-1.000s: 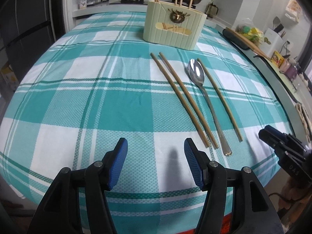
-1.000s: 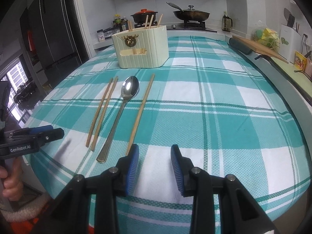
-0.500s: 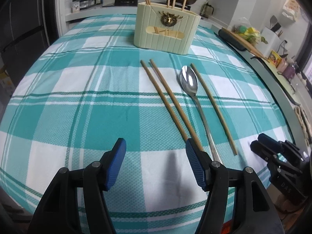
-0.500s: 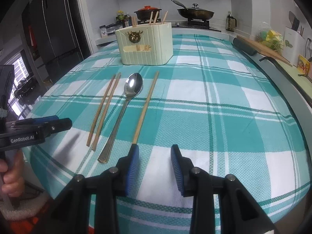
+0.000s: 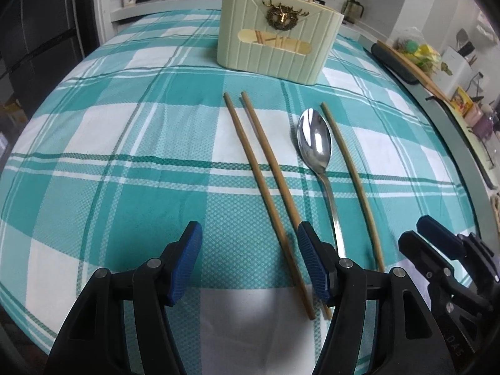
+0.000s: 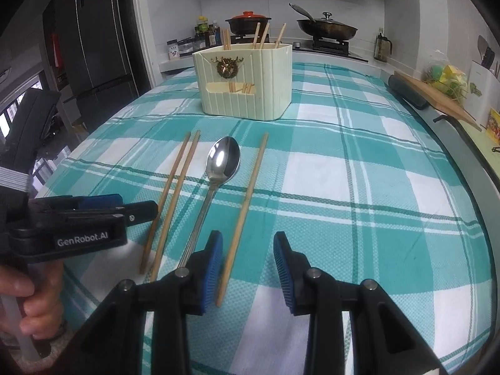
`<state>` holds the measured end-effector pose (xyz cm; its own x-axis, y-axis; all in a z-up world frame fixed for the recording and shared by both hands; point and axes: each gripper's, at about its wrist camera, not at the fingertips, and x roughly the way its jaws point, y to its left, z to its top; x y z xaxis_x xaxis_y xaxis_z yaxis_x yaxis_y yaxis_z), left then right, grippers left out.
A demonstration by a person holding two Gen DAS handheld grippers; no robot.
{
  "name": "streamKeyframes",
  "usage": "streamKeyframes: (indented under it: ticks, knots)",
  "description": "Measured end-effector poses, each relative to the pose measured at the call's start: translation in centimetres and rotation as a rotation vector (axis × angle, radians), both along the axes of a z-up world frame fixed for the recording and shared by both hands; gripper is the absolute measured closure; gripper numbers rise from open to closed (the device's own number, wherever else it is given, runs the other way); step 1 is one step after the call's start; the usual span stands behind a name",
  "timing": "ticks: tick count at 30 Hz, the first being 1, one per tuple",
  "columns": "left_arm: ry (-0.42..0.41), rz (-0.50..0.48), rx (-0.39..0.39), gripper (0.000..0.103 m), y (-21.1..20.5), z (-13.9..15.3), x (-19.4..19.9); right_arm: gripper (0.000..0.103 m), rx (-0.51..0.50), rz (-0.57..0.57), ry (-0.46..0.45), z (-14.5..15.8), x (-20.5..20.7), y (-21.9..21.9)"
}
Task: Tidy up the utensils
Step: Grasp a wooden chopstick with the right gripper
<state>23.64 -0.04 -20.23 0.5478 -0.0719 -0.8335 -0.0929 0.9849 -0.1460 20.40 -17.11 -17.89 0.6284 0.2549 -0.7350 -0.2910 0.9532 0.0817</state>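
Here, on a table spread with a teal-and-white checked cloth (image 5: 131,162), the utensils lie in a row in front of a cream ribbed holder (image 5: 275,43) that already has several chopsticks standing in it. A pair of wooden chopsticks (image 5: 268,187) rests side by side at the left of the row, a steel spoon (image 5: 315,147) lies bowl-up just beside them, and a single chopstick (image 5: 353,181) lies to the right of the spoon.

The left gripper (image 5: 250,265) hovers low over the near ends of the chopstick pair, its jaws wide apart and holding nothing; its right blue pad sits above the near end of the pair. The right gripper (image 6: 248,268) hangs above the near end of the single chopstick, jaws parted more narrowly and empty, the stick's tip showing just inside its left pad.

In the right wrist view a hand (image 6: 29,309) grips the handle of the left gripper at the table's edge. Behind the table, a hob carries a red-lidded pot (image 6: 248,22) and a wok (image 6: 326,29)
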Motion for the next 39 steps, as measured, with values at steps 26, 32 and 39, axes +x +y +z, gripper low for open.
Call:
streamKeyframes:
  ticks: [26, 32, 39]
  knots:
    - [0.003, 0.054, 0.141, 0.048, 1.4, -0.9, 1.9, 0.096, -0.069, -0.058, 0.083, -2.9, 4.7, 0.4]
    - [-0.004, 0.074, 0.172, 0.052, 2.9, -0.9, 0.7, 0.096, -0.073, -0.163, 0.094, -2.9, 3.9, -2.9]
    - [0.005, 0.103, 0.151, 0.043, 5.5, -0.9, -0.3, 0.096, -0.086, -0.259, 0.116, -2.8, 2.0, -6.8]
